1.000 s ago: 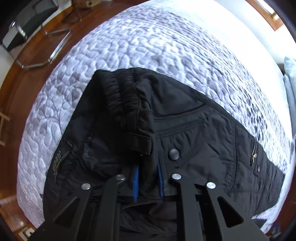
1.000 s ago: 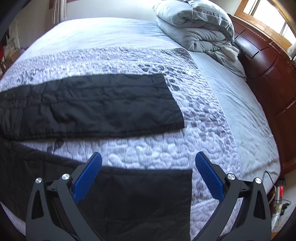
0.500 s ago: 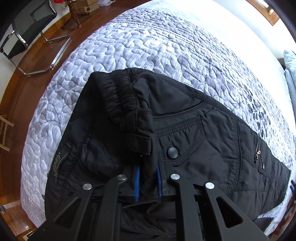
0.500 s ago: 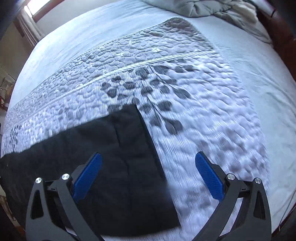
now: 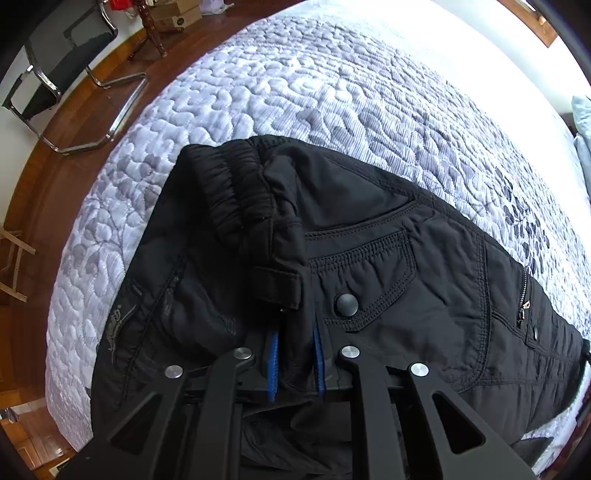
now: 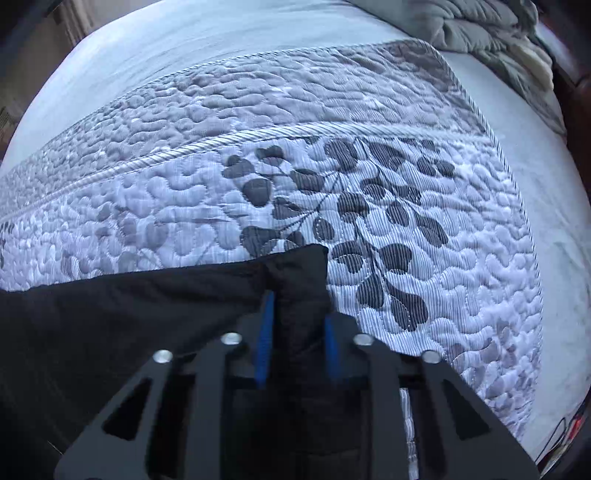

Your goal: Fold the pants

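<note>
Black padded pants point(image 5: 388, 266) lie on a quilted bedspread point(image 5: 295, 92), waistband end in the left wrist view, with a snap pocket and a zip. My left gripper point(image 5: 295, 332) is shut on a fold of the waistband, its blue pads point(image 5: 272, 354) pressing the cloth from both sides. In the right wrist view a pant leg hem point(image 6: 299, 266) lies on the leaf-patterned quilt point(image 6: 388, 221). My right gripper point(image 6: 298, 317) is shut on that hem corner, and black fabric bunches between its blue pads point(image 6: 265, 332).
A chrome-framed chair point(image 5: 74, 74) and cardboard boxes point(image 5: 173, 14) stand on the wooden floor point(image 5: 48, 177) beyond the bed's edge. A bundled grey duvet point(image 6: 491, 33) sits at the far right of the bed. Cables point(image 6: 561, 439) lie at the lower right.
My right gripper moved over the bed to the far leg's hem and closed from wide open onto its corner. The left gripper kept its grip on the waistband and hardly moved.
</note>
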Demonstrator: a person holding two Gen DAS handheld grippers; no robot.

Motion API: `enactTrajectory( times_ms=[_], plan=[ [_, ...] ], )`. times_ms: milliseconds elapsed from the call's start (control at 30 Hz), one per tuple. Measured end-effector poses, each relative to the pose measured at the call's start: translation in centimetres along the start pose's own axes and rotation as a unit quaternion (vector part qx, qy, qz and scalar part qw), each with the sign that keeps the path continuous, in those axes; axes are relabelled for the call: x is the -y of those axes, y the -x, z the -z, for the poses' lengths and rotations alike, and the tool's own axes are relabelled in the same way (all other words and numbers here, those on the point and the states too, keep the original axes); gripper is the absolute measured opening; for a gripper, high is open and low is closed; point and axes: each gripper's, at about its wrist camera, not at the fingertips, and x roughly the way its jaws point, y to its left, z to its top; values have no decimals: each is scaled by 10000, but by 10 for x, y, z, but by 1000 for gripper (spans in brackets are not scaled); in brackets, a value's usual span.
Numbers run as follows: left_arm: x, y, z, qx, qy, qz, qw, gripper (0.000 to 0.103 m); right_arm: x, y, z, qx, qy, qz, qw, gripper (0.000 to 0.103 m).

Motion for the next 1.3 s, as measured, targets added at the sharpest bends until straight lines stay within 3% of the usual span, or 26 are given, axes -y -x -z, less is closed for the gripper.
enactTrajectory(
  times_ms=[67,200,367,533,600,667,833,1000,1100,1200,1267,1300],
  plan=[
    [3,5,3,123,-87,-36,9999,14,-2,15,2,179,44,40,9998,11],
    [0,32,10,624,69,110,9980,14,1,68,2,974,-161,-109,9951,10],
    [1,82,36,1554,-139,380,9870,14,8,156,23,2359,-407,-805,9676,10],
    [-19,123,83,2263,-300,869,9697,14,29,220,89,3225,-469,-1195,9378,10],
    [-34,137,111,2601,-488,1080,9583,14,44,233,123,3391,-554,-1270,9305,10],
    [-49,145,138,2840,-660,1281,9479,14,60,237,162,3436,-713,-1373,9263,10],
    [-96,133,205,2899,-550,1729,9397,14,88,215,243,3183,-1135,-1376,9311,10],
    [-129,107,257,2824,-274,1877,9404,14,104,189,317,2807,-1739,-1443,9328,9],
    [-142,86,280,2683,-122,1837,9456,15,102,175,349,2495,-1933,-1440,9379,9],
    [-155,70,298,2584,104,1789,9493,24,93,160,373,2121,-1903,-1345,9491,11],
    [-167,67,312,2519,419,1770,9505,46,87,153,388,1922,-1827,-1182,9569,22],
    [-174,67,319,2497,639,1790,9495,72,86,151,394,1843,-1832,-1164,9586,25]
  ],
)
